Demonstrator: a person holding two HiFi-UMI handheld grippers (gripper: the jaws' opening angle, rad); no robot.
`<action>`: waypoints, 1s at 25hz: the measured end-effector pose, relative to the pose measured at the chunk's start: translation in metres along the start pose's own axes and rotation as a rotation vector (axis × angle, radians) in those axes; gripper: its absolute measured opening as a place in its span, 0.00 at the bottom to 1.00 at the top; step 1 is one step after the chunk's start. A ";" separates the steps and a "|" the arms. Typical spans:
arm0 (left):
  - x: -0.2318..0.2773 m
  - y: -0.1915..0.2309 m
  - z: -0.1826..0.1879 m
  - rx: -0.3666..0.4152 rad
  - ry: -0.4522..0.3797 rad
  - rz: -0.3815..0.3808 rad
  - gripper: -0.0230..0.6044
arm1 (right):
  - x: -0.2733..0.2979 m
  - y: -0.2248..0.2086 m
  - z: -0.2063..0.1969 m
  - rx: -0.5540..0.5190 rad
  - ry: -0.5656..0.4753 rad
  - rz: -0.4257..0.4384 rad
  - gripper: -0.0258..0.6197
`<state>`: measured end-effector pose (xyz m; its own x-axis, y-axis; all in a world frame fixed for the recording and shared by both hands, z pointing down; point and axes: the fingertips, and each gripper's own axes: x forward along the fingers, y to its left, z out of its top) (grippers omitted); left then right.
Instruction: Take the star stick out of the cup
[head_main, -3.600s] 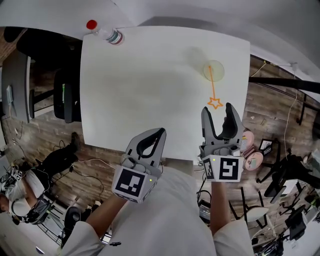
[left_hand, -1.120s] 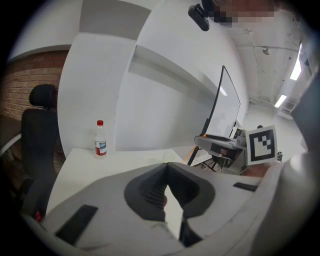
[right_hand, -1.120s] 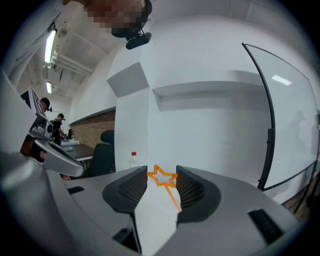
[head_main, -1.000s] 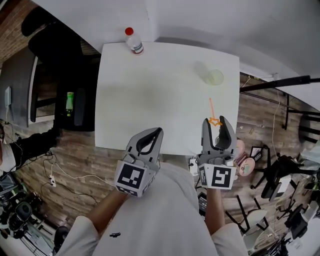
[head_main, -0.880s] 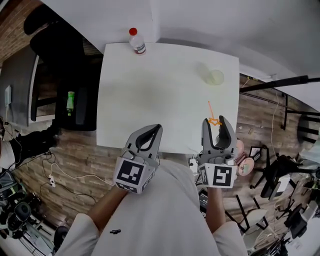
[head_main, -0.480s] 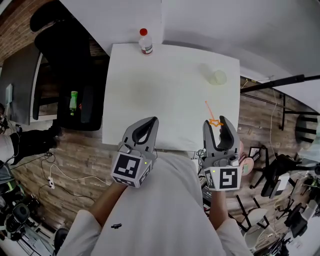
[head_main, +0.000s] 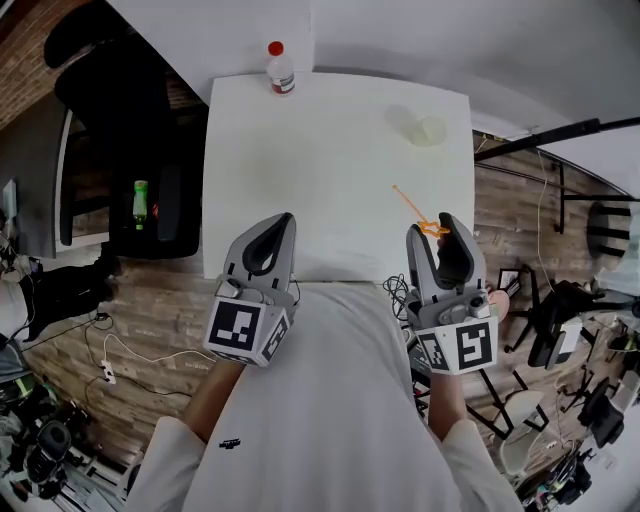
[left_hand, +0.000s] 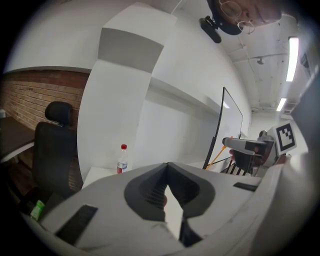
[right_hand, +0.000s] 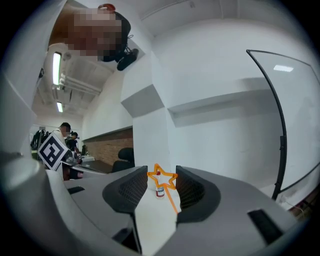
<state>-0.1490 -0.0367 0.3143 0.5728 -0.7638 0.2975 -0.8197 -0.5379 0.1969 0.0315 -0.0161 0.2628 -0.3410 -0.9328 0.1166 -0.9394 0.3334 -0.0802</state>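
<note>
The orange star stick (head_main: 413, 206) is out of the pale cup (head_main: 428, 131), which stands empty at the far right of the white table (head_main: 320, 170). My right gripper (head_main: 437, 228) is shut on the star end and holds it over the table's near right edge. The thin stick slants up and left, away from the jaws. In the right gripper view the star (right_hand: 161, 177) sits clamped between the two pads (right_hand: 131, 189). My left gripper (head_main: 278, 220) hangs at the near edge, left of centre, shut and empty (left_hand: 167, 166). The left gripper view also shows the stick (left_hand: 217, 157).
A small bottle with a red cap (head_main: 280, 68) stands at the table's far edge; it also shows in the left gripper view as the bottle (left_hand: 122, 159). A black office chair (head_main: 150, 205) stands left of the table. Cables and stands crowd the wooden floor (head_main: 520, 200) on the right.
The stick has left the cup. Over the last second my right gripper drew it back toward my body, and the stick now slants more to the left. The left gripper also drew back.
</note>
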 end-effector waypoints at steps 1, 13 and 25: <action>0.000 -0.002 0.002 0.000 -0.005 -0.001 0.04 | -0.003 -0.001 0.004 -0.008 -0.003 0.009 0.32; -0.002 -0.025 0.008 0.024 -0.017 -0.030 0.04 | -0.016 0.006 -0.003 -0.040 0.028 0.071 0.32; 0.000 -0.036 0.001 0.029 0.002 -0.046 0.04 | -0.018 0.002 -0.004 -0.025 0.026 0.070 0.32</action>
<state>-0.1192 -0.0181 0.3064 0.6097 -0.7373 0.2911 -0.7919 -0.5826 0.1830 0.0355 0.0024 0.2644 -0.4061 -0.9035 0.1371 -0.9138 0.4009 -0.0646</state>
